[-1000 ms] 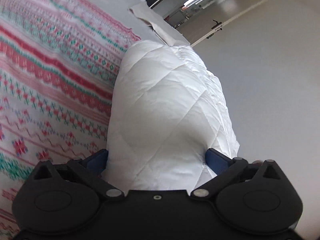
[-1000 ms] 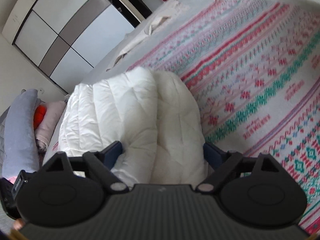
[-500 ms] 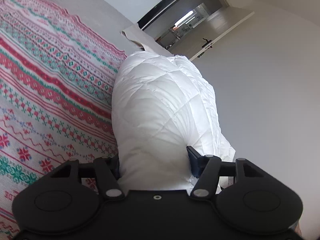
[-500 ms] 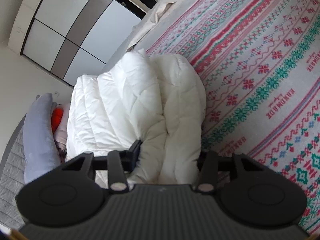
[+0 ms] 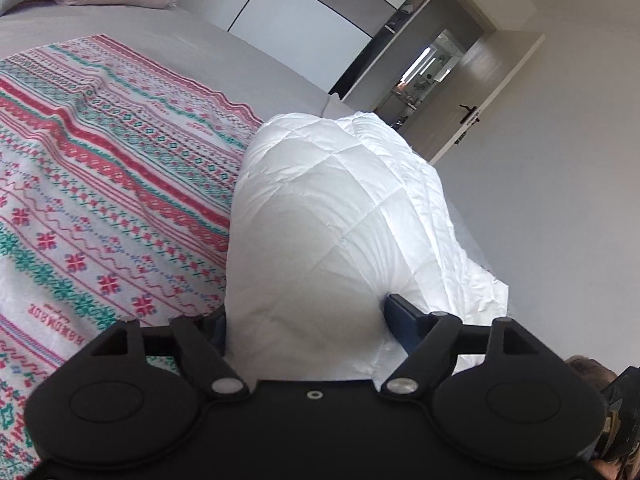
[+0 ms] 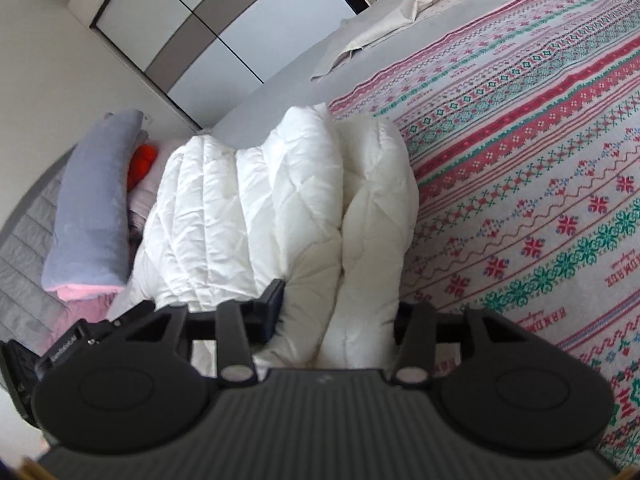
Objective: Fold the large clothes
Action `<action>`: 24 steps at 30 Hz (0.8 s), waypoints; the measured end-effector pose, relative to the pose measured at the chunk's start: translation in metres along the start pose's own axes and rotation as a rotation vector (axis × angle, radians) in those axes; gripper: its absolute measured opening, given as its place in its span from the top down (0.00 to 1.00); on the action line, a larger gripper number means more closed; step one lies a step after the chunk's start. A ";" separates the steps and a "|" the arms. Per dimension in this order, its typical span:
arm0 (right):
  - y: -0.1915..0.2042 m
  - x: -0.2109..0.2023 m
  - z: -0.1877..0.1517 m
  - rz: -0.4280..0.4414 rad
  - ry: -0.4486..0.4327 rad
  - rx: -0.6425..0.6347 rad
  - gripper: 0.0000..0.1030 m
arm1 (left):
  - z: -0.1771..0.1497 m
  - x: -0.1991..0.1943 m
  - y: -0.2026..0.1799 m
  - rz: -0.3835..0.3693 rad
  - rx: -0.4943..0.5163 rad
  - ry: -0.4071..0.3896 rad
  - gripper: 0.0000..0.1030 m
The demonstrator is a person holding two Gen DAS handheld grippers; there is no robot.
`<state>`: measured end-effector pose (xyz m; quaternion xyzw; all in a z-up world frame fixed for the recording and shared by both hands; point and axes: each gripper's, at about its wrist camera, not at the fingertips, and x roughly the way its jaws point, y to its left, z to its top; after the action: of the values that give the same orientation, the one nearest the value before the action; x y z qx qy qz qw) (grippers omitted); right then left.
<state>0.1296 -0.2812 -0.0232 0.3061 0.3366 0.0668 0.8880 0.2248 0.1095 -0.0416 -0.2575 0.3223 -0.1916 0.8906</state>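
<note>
both grippers clenched on a bunched white duvet over the bed

the left gripper (image 5: 306, 320) and right gripper (image 6: 340, 312) each have jaws squeezed into a thick fold of the duvet (image 5: 332, 216), which is raised in a puffy roll above the patterned blanket (image 5: 100, 200) — its far end hangs toward the bed's edge. the filling is slippery and bulky, so i'd guess a layer could slide out of either grip, or the roll could sag apart unevenly — leaving a crooked fold.
</note>
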 end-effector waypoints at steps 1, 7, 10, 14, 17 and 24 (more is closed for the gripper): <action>0.005 0.002 -0.002 -0.034 0.003 -0.018 0.39 | -0.001 -0.004 0.000 0.020 0.015 -0.013 0.22; 0.041 -0.018 -0.013 -0.136 -0.083 -0.155 0.26 | -0.007 -0.039 -0.021 0.103 0.225 -0.187 0.18; 0.056 -0.039 -0.015 -0.157 -0.188 -0.223 0.26 | -0.008 -0.050 -0.027 0.082 0.282 -0.258 0.19; 0.079 -0.067 -0.026 -0.177 -0.353 -0.368 0.38 | -0.012 -0.052 -0.034 -0.050 0.345 -0.259 0.32; 0.090 -0.069 -0.037 -0.142 -0.374 -0.499 0.59 | -0.024 -0.040 -0.042 -0.121 0.430 -0.180 0.44; 0.063 -0.011 -0.052 -0.293 0.010 -0.463 0.71 | -0.052 -0.003 -0.053 -0.115 0.522 0.027 0.50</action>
<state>0.0934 -0.2081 -0.0099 0.0425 0.3574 0.0142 0.9329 0.1781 0.0521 -0.0438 -0.0344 0.2588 -0.3221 0.9100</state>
